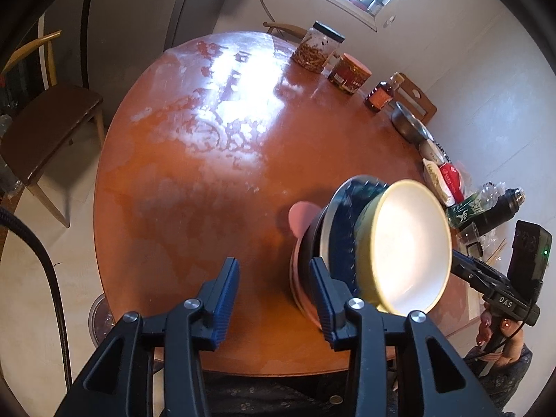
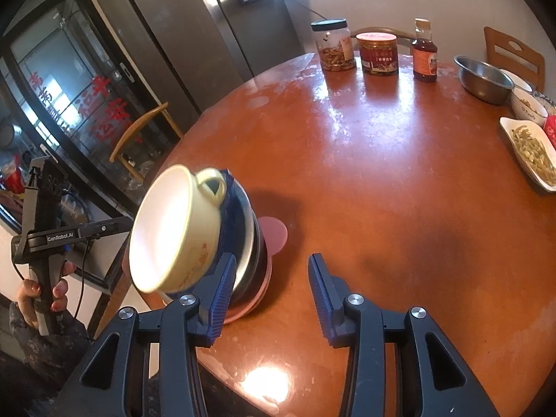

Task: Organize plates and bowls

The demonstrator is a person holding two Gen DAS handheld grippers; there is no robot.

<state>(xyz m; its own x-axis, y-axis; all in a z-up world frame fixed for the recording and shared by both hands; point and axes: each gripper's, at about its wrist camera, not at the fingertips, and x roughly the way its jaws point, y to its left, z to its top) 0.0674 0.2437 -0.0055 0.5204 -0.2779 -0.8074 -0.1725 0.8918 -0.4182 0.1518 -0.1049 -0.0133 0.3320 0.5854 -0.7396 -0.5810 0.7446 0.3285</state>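
A stack of dishes stands near the front edge of the round wooden table (image 1: pixel 194 187) (image 2: pixel 399 187). A cream-yellow handled bowl (image 1: pixel 406 243) (image 2: pixel 166 229) tops it, above a blue plate (image 1: pixel 345 215) (image 2: pixel 233 205), a dark metal bowl (image 2: pixel 252 253) and a pink plate (image 1: pixel 299 213) (image 2: pixel 276 232). My left gripper (image 1: pixel 274 267) is open and empty just left of the stack, its right finger in front of the stack's side. My right gripper (image 2: pixel 271 260) is open and empty just right of it, its left finger overlapping the stack.
Along the table's far and right edge stand a black-lidded jar (image 2: pixel 333 45), a red jar (image 2: pixel 378 54), a sauce bottle (image 2: pixel 424 52), a steel bowl (image 2: pixel 483 78) and a white dish of food (image 2: pixel 531 153). Wooden chairs (image 1: pixel 45 111) surround the table; a fridge (image 2: pixel 194 34) stands behind.
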